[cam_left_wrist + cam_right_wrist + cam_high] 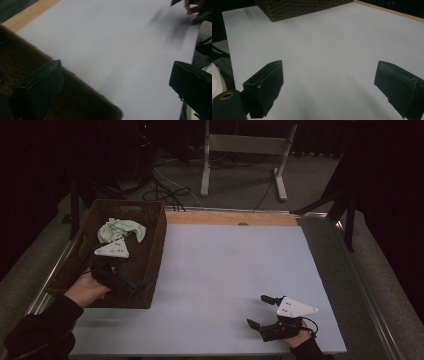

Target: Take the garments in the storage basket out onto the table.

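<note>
At the table's left stands a brown wicker basket (150, 227) with a crumpled pale green cloth (120, 230) in its far half. A hand holds my left gripper (134, 286) above the basket's near right corner, aimed right across the table. In the left gripper view its jaws stand wide apart over the basket rim (82, 100) and the white tabletop (112, 45), nothing between them. My right gripper (256, 310) rests low near the front right of the table, pointing left. It is open (329, 82) and empty, with the basket (299, 7) far ahead.
A wooden strip (230, 218) runs along the table's far edge and metal rails (360, 280) line its sides. Beyond it, a white stand (245, 150) and cables (170, 190) are on the floor. The other hand (192, 7) appears at the top right of the left gripper view.
</note>
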